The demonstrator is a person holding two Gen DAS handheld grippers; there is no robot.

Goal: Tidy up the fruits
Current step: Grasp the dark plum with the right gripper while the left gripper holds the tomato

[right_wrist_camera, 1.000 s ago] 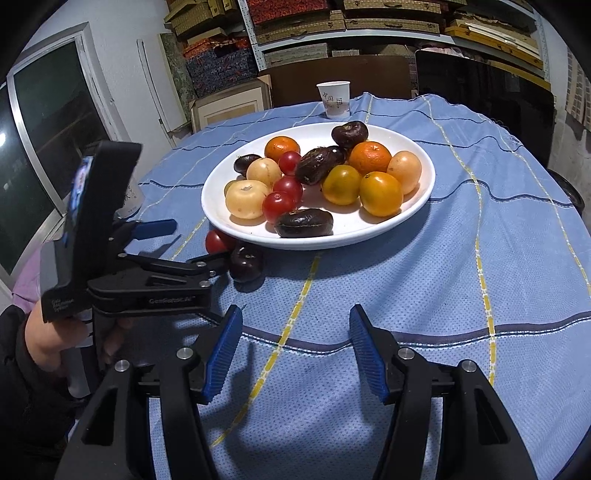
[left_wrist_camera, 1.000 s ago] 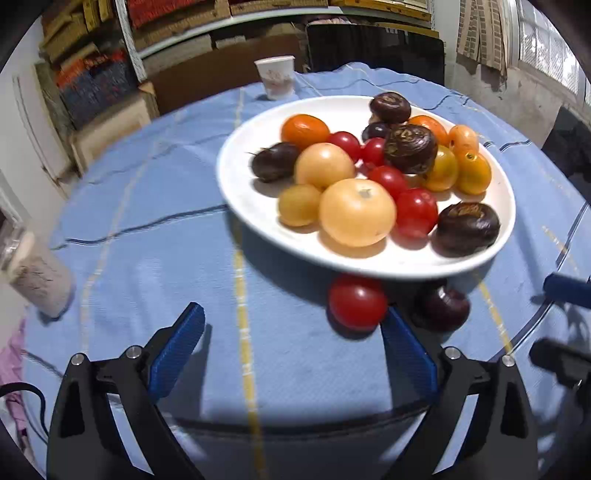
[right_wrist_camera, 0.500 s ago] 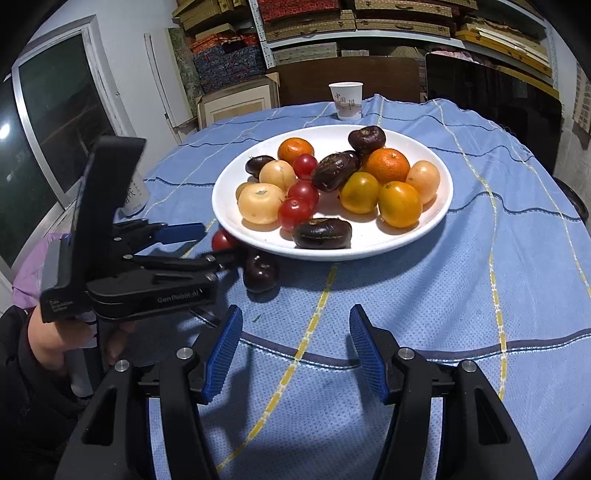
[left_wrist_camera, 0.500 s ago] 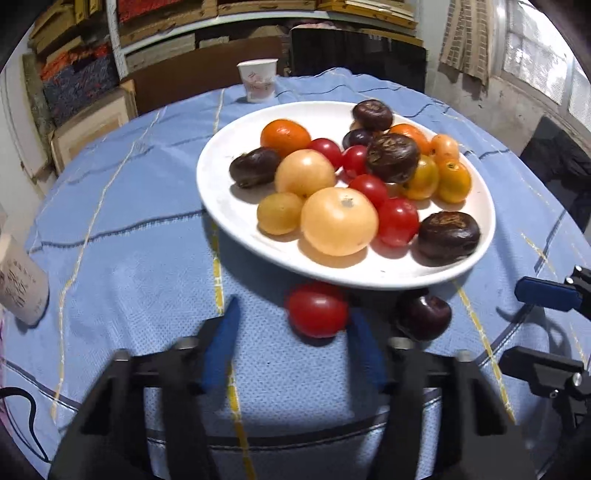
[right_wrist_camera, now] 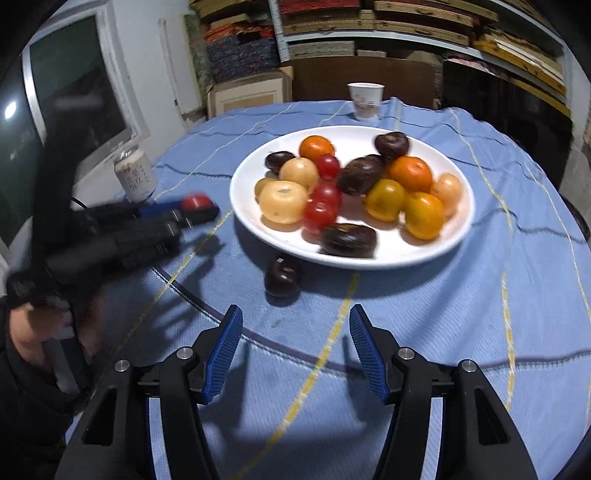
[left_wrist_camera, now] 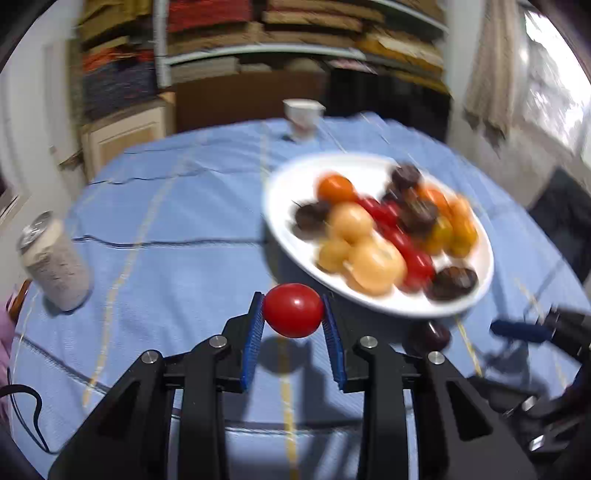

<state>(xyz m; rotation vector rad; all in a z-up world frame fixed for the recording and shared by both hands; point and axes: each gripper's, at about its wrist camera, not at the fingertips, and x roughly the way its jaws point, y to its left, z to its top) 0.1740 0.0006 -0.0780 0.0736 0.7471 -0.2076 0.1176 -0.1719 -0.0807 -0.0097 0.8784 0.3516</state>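
left gripper [left_wrist_camera: 293,314] jaws closing on a red tomato [left_wrist_camera: 293,309], plate [left_wrist_camera: 280,206] at its two o'clock. right gripper [right_wrist_camera: 295,350] jaws half open, empty; dark plum [right_wrist_camera: 281,277] at twelve o'clock.

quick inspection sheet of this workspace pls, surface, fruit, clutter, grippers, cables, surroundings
Surface: round table under a blue cloth with yellow and dark stripes.
Job's things: white plate heaped with orange, yellow, red and dark fruits; one red tomato between the left gripper's pads; one dark fruit on the cloth beside the plate's near rim.
Clutter: paper cup at the far edge; drink can on the left side.
Grippers: left gripper closing, pads on the tomato; right gripper open, nothing between its pads.
Cables: a black cable at the left gripper view's lower left.
Surroundings: shelves of stacked goods, a window, a person's hand on the left gripper's handle.
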